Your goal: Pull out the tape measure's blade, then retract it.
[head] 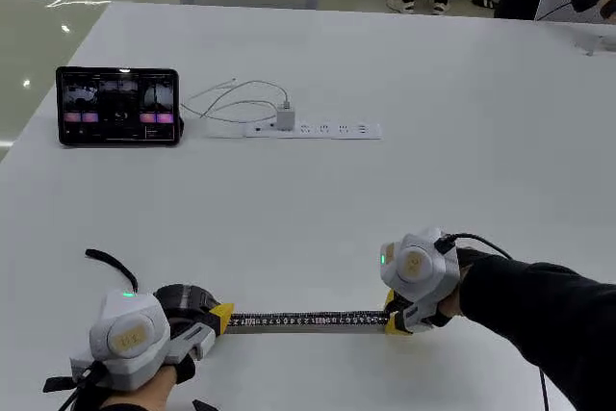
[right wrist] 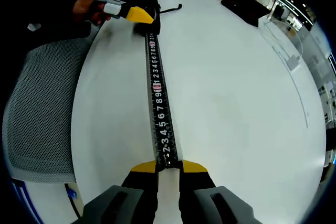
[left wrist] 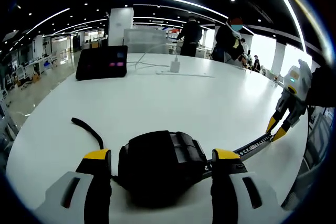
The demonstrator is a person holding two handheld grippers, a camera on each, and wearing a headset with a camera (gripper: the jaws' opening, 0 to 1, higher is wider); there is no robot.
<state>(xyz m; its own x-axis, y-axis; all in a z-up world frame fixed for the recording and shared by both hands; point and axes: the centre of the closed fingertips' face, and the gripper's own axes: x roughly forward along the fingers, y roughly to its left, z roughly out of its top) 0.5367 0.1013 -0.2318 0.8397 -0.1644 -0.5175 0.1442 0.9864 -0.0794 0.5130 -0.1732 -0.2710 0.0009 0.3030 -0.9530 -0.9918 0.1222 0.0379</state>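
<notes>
The left hand-held gripper [left wrist: 161, 156] is clenched on the black tape measure case [left wrist: 160, 174], one yellow-tipped jaw against each side of it, the case sitting on the white desk [head: 385, 209]. Out of the case, on the side toward the other hand, runs the blade [head: 308, 319], drawn out flat along the desk with its numbers facing up. The right hand-held gripper [right wrist: 169, 167] grasps the blade's free end, its two yellow jaw tips closed on either side of the strip, so the blade stretches straight from one hand-held gripper to the other. A black wrist strap [left wrist: 89, 129] trails from the case across the desk, just ahead and to the outer side of the left hand-held gripper. A dark sleeve [head: 539, 305] reaches back from the right hand-held gripper. Well beyond both, across the desk, a tablet [head: 117, 105] stands propped with its screen lit, ahead of the left hand-held gripper; beside it lies a white power strip [head: 318, 129] with a charger [head: 286, 119] plugged in and a loose white cable [head: 231, 103]. On the near side of the blade, off the desk edge, is a grey mesh chair [right wrist: 37, 114]. People [left wrist: 231, 38] stand at the far end of the desk
</notes>
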